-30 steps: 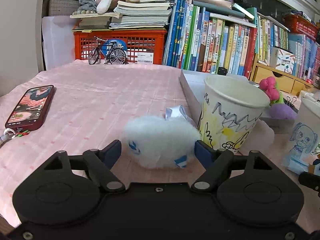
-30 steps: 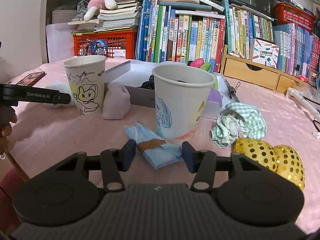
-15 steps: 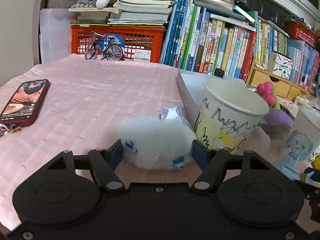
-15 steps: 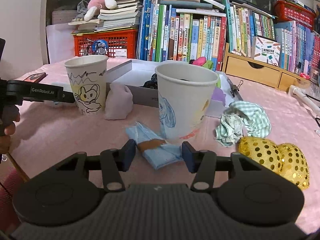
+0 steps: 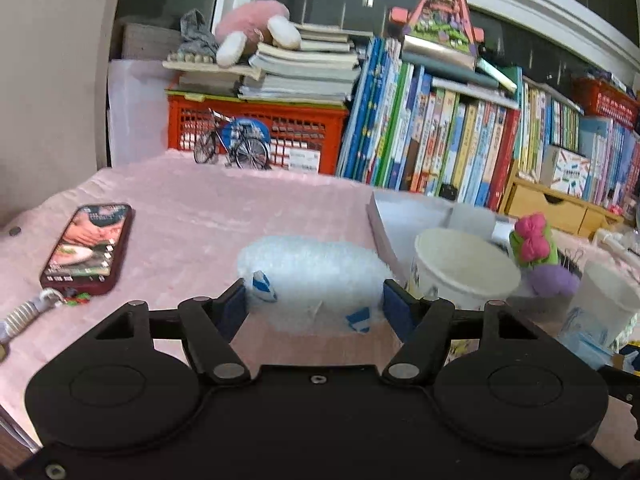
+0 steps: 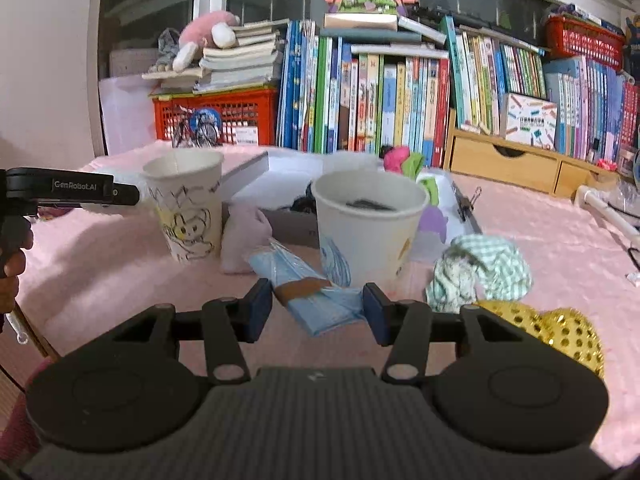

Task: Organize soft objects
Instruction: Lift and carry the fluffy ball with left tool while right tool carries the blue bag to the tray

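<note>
My left gripper (image 5: 314, 306) is shut on a white fluffy plush (image 5: 312, 276) with blue-striped tags and holds it above the pink cloth, left of a drawn-on paper cup (image 5: 460, 276). In the right wrist view that cup (image 6: 188, 208) stands left of a second paper cup (image 6: 366, 224) with something dark inside. My right gripper (image 6: 318, 310) is open, its fingers either side of a light blue packet (image 6: 316, 292) lying on the cloth. A pale lilac soft pouch (image 6: 244, 240), a green checked cloth (image 6: 480, 272) and a gold sequin piece (image 6: 560, 336) lie nearby.
A phone (image 5: 88, 248) lies on the cloth at the left. An open grey box (image 5: 404, 216) sits behind the cups with a pink-and-green toy (image 5: 534, 240) and a purple ball (image 5: 554, 280). Books (image 6: 380, 96), a red crate (image 5: 256, 136) and wooden drawers (image 6: 504, 160) line the back.
My left gripper closed on the white plush and lifted it off the cloth, so the cup now sits lower in view. The right gripper rose slightly and stayed open over the blue packet.
</note>
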A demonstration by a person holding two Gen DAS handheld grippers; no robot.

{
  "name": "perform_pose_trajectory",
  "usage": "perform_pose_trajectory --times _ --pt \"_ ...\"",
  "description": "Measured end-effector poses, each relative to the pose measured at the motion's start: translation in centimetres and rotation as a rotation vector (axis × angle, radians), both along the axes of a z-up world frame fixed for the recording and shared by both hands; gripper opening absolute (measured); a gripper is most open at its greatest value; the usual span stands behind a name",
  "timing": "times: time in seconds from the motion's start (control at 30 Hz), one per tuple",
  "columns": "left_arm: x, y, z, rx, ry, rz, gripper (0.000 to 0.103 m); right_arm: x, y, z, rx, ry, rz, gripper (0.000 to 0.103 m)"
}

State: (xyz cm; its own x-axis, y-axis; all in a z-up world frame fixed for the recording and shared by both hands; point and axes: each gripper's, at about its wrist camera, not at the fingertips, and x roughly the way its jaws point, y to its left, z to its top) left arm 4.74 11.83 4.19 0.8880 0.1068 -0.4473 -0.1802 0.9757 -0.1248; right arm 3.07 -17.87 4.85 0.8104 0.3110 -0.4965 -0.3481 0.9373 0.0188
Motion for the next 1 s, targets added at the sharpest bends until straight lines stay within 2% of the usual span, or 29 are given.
perform_pose_trajectory --times 0.27,0.37,0.47,0.53,0.8,0.9,1.0 --pt "0.0 0.2 2.4 -0.003 -0.025 -0.016 0.068 -0.7 -0.2 2.4 0.056 -0.053 0.036 0.054" --pt "0.4 -0.2 3.6 0.029 -0.040 -0.038 0.068 -0.7 -0.4 3.2 0.112 -0.051 0.052 0.054" --pt "0.9 -0.8 4.9 0.067 -0.065 -0.067 0.068 -0.6 0.0 4.1 0.109 -0.083 0.062 0.054" --pt "1.4 -1.1 5.8 0.061 -0.070 -0.093 0.068 -0.3 0.1 4.6 0.116 -0.096 0.074 0.054" --pt "4.8 -1.6 8.2 -0.005 -0.023 -0.200 0.068 2.0 -0.2 7.0 0.101 -0.155 0.056 0.055" --pt "6.7 -2.2 8.9 -0.018 0.014 -0.241 0.068 3.9 -0.6 7.9 0.086 -0.138 0.056 0.055" --pt "8.6 -3.0 9.6 -0.021 0.053 -0.276 0.068 6.3 -1.0 8.7 0.063 -0.083 0.051 0.055"
